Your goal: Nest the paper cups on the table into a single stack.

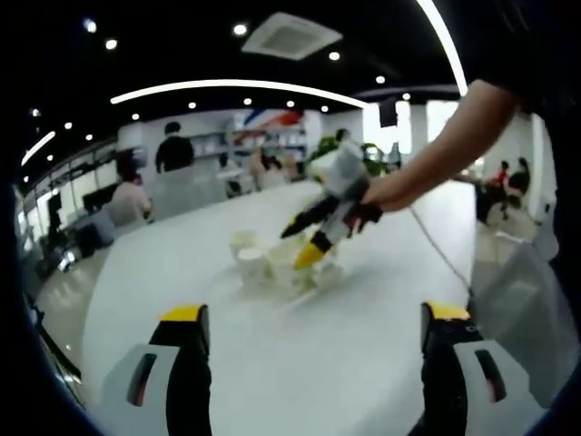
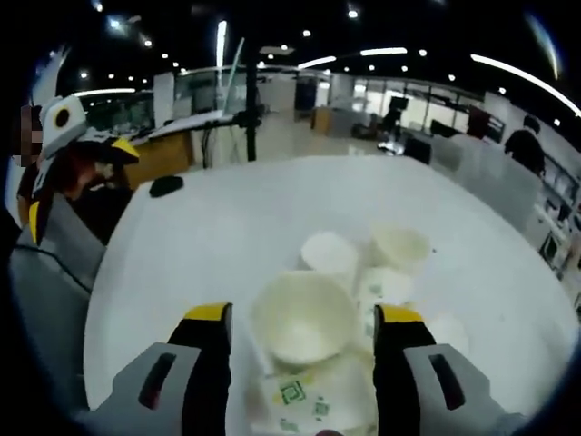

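Several white paper cups (image 1: 272, 263) stand and lie in a loose cluster in the middle of the white table (image 1: 272, 363). In the left gripper view my left gripper (image 1: 314, 312) is open, low over the near table, well short of the cups. A hand brings my right gripper (image 1: 300, 243) in from the right, down onto the cluster. In the right gripper view my right gripper (image 2: 303, 313) is open, its jaws on either side of a cup (image 2: 304, 322) whose mouth faces the camera. Below it lies a cup with a green logo (image 2: 309, 400). More cups (image 2: 331, 254) sit just beyond.
A thin cable (image 1: 436, 245) runs across the table on the right. A small black object (image 2: 166, 185) lies near the table's far left edge. The left gripper (image 2: 77, 186) shows at the far left. People sit and stand at desks (image 1: 172, 150) behind.
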A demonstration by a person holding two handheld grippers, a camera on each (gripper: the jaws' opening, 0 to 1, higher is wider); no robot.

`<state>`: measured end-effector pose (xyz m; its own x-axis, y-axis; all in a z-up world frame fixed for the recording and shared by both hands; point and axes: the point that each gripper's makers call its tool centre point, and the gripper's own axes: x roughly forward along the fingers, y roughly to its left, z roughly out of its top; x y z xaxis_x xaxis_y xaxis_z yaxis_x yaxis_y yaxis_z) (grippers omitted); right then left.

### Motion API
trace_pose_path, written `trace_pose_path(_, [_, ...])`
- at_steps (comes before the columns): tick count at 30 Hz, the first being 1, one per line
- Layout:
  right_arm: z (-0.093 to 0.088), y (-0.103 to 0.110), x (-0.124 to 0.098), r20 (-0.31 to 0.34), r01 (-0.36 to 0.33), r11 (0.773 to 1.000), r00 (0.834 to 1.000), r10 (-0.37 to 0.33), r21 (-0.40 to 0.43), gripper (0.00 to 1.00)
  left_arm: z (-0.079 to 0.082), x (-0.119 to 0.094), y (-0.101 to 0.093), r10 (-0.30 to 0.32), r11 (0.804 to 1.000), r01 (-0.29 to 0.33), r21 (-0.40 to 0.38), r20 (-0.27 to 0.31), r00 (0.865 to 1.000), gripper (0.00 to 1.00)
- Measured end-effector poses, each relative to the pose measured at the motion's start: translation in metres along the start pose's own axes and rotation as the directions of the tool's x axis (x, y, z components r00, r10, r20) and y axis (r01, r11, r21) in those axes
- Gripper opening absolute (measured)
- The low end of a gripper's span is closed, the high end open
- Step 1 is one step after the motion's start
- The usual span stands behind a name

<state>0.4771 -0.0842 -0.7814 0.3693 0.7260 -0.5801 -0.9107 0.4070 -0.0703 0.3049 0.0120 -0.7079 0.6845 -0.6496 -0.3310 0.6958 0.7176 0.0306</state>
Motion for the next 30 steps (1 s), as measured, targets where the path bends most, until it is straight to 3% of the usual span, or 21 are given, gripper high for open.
trace_pose_path(16, [-0.01, 0.0005, 0.0068, -0.061, -0.012, 1.0, 0.998, 0.012, 0.0, 0.46, -0.0041, -0.0027, 0.0022, 0.005, 1.0, -0.005, -0.009, -0.007, 1.0, 0.97])
trace_pose_path(30, [-0.0086, 0.0035, 0.0045, -0.057, -0.009, 1.0, 0.998, 0.011, 0.027, 0.42, -0.0072, -0.0058, 0.0017, 0.006, 1.0, -0.006, -0.009, -0.017, 1.0, 0.96])
